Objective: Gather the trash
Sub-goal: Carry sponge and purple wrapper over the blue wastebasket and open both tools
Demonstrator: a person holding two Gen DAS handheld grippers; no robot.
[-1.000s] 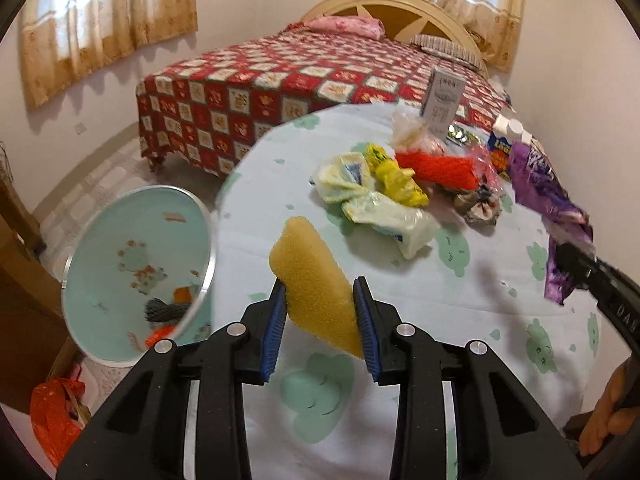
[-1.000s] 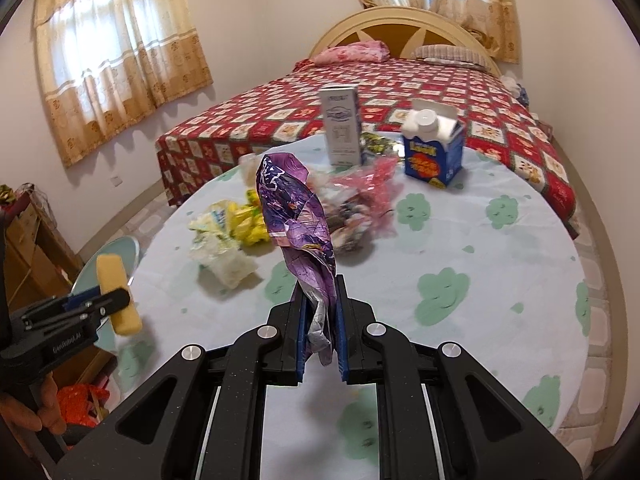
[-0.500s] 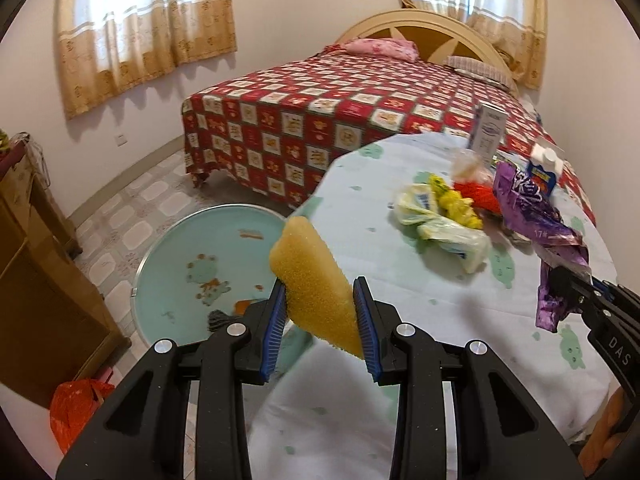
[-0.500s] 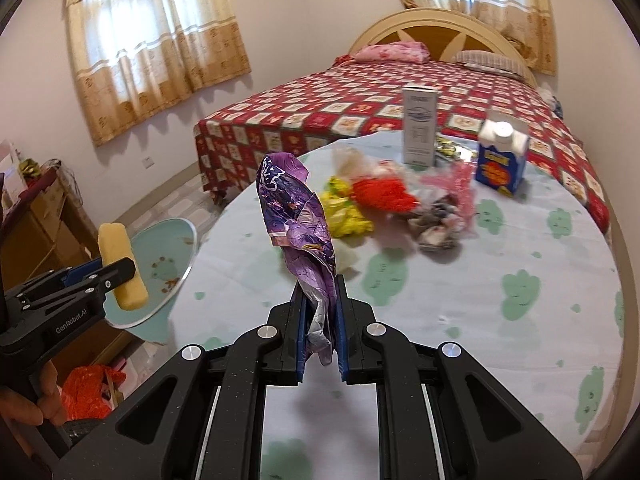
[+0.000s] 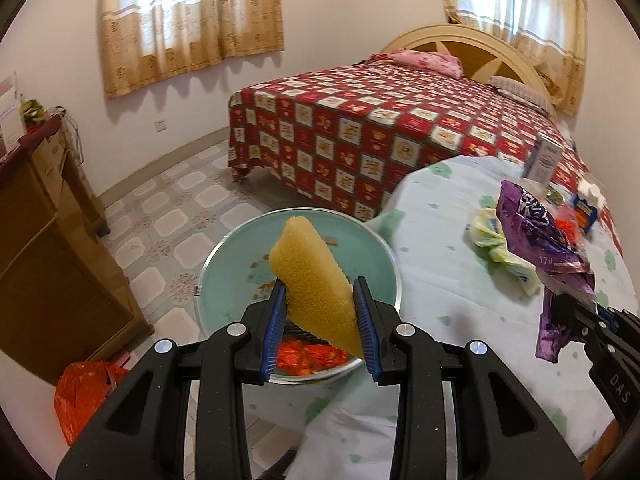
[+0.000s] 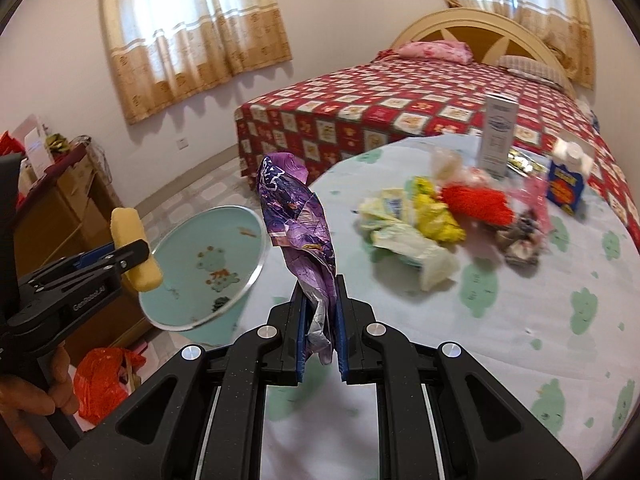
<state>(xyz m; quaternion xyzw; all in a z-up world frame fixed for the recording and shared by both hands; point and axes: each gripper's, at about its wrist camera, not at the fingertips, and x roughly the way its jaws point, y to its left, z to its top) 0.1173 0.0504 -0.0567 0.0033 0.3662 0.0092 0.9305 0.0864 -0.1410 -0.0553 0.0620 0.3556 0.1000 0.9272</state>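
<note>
Two pieces of trash are carried at once. From the left wrist, the left gripper (image 5: 320, 312) has its fingers clamped on a yellow sponge (image 5: 314, 280), whose long axis slants up and away from the fingers; the teal bin (image 5: 384, 248) sits directly below and beyond it, so this hand is nearer the drop. From the right wrist, the right gripper (image 6: 320, 320) pinches a purple wrapper (image 6: 296, 224) standing upright above the surface (image 6: 520, 320), with the bin off to its left, beside the surface edge; more litter (image 6: 420, 220) lies behind.
</note>
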